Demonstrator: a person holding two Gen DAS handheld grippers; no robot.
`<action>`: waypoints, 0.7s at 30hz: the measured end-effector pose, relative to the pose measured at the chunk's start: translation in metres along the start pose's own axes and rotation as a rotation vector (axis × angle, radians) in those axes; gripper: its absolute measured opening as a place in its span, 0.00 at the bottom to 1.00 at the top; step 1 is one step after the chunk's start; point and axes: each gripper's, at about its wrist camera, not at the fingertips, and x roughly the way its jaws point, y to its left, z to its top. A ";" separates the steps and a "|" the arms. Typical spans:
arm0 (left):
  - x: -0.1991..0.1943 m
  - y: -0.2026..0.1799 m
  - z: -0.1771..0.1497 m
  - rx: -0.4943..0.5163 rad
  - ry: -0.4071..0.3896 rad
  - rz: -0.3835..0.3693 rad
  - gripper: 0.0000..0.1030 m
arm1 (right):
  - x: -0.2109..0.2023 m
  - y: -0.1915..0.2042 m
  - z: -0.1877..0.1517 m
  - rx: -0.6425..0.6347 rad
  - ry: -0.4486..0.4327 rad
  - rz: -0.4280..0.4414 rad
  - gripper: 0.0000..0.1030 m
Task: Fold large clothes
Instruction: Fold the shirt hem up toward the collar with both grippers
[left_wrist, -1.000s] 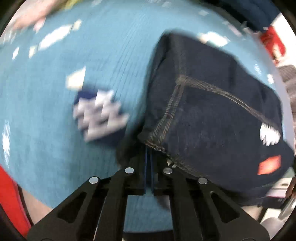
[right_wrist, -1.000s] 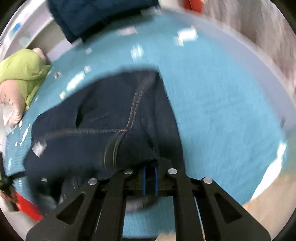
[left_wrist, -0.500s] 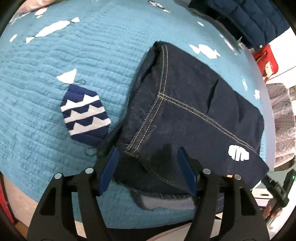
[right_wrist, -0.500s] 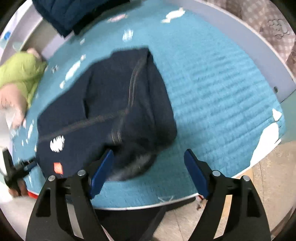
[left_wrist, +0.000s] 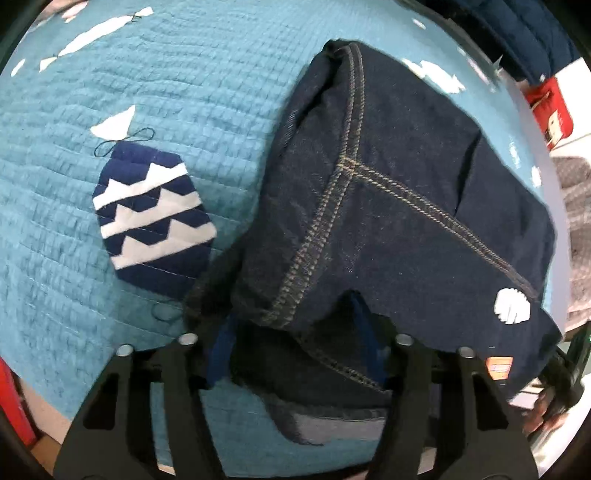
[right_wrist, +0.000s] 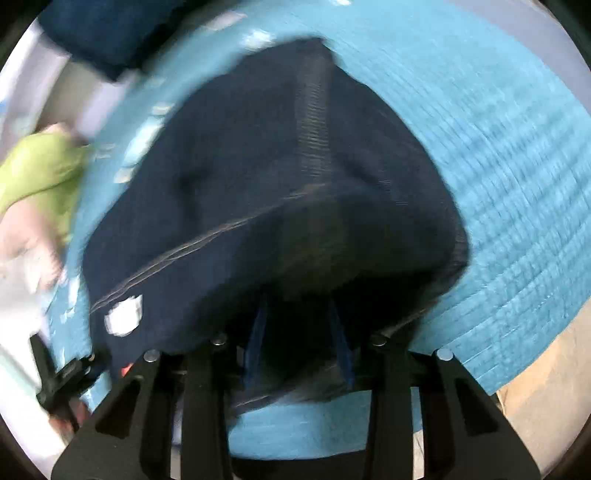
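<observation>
Folded dark jeans (left_wrist: 388, 206) on teal quilt (left_wrist: 155, 92), long axis running 11 to 5 o'clock in left view.

Left gripper (left_wrist: 295, 354): fingers spread, just been closing, straddling near hem at 6 o'clock, pads apparently not yet pressing.

Right gripper (right_wrist: 299, 336): jaws just been closing around near fold; grip unclear through blur.

Both equally near.

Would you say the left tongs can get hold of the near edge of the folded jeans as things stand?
Probably yes: the left tongs already straddle the near edge of the jeans, jaws closing around it, nothing in between.
</observation>
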 end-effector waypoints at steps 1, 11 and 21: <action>-0.006 -0.003 0.000 0.006 -0.001 0.020 0.38 | -0.004 0.001 0.002 -0.018 0.017 -0.002 0.09; -0.064 -0.057 0.012 0.134 -0.106 0.066 0.29 | -0.133 0.034 0.019 -0.189 -0.225 -0.047 0.07; -0.094 -0.066 -0.007 0.224 -0.055 0.156 0.29 | 0.000 -0.009 0.003 -0.110 0.067 -0.079 0.00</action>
